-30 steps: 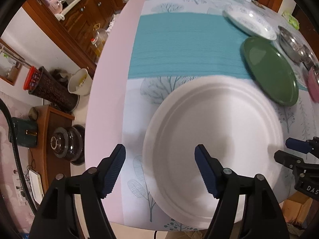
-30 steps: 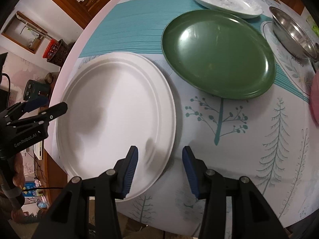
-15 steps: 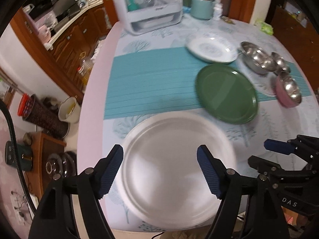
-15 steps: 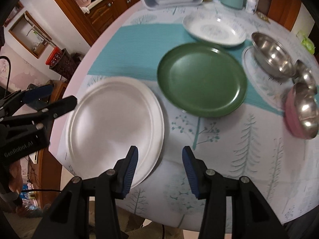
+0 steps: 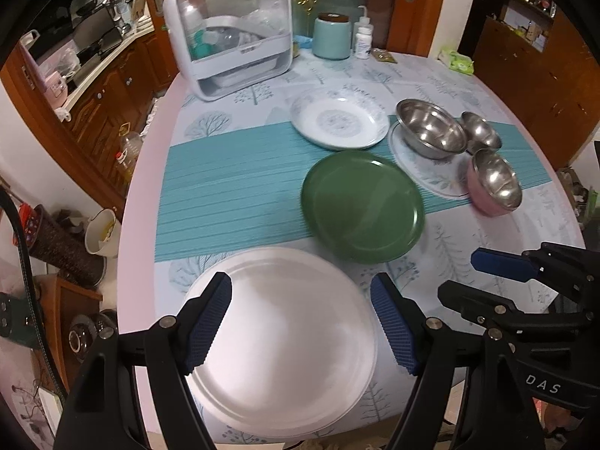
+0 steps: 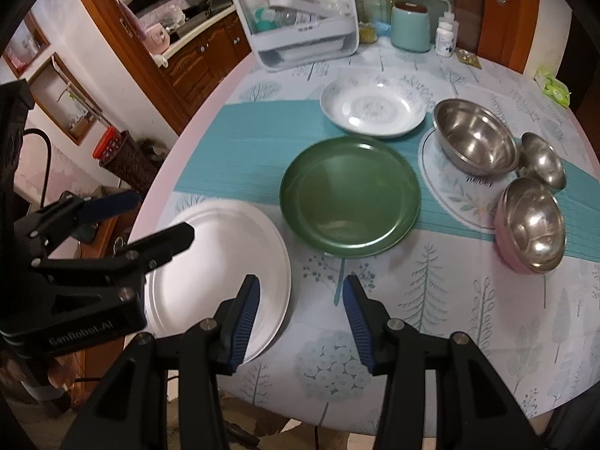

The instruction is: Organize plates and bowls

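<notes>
A large white plate (image 5: 281,337) lies at the table's near left edge. Beyond it come a green plate (image 5: 362,206) and a patterned white plate (image 5: 339,123). To the right stand a large steel bowl (image 5: 431,133), a small steel bowl (image 5: 480,131) and a pink bowl (image 5: 495,183) with a steel inside. My left gripper (image 5: 300,277) hangs open above the white plate (image 6: 217,262), holding nothing. Open and empty too, my right gripper (image 6: 300,281) hovers over the plate's right rim, short of the green plate (image 6: 348,195). Each gripper shows in the other's view: the left gripper (image 6: 150,217) and the right gripper (image 5: 472,277).
A white dish rack (image 5: 230,33) with a clear cover stands at the back, beside a teal canister (image 5: 332,35) and a white bottle (image 5: 363,41). A teal runner (image 5: 225,195) crosses the table. A round placemat (image 5: 431,176) lies under the large bowl. Wooden cabinets stand beyond the left edge.
Both grippers have risen off the white plate and tipped up. The plate looks smaller now, and the bowls and the dish rack have come into view.
</notes>
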Motion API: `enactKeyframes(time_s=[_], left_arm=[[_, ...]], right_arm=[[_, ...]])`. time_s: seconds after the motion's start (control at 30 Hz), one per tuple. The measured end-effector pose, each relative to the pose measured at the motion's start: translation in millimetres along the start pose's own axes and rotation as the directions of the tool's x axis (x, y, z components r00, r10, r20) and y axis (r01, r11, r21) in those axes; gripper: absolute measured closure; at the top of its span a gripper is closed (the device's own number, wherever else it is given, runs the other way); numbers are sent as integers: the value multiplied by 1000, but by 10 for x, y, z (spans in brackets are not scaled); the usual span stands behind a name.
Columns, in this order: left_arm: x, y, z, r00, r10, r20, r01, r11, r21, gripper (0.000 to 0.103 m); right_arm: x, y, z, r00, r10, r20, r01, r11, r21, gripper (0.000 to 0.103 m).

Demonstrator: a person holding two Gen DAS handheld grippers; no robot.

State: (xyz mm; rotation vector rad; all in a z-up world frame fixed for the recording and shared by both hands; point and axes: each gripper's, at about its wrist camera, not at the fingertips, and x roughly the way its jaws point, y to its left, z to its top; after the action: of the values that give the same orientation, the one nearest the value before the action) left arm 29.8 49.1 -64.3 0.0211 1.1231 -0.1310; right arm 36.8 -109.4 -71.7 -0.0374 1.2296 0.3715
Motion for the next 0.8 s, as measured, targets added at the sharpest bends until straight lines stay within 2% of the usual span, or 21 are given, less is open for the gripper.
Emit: enactKeyframes(time_s=[0.33,0.57,0.8], left_arm=[[-82,-51,307,998,2,61,-4,1000,26,27],[-51,40,550,996,7,90,-7,1000,-4,25],[162,98,725,997,5,74,-4,1000,-13,25]], right_arm=[[-96,-136,124,999,-5,35,4,999,40,56],[-112,-264,216,998,-23,53,20,998,67,56],[-65,-467,322,997,-57,57,50,993,110,56]])
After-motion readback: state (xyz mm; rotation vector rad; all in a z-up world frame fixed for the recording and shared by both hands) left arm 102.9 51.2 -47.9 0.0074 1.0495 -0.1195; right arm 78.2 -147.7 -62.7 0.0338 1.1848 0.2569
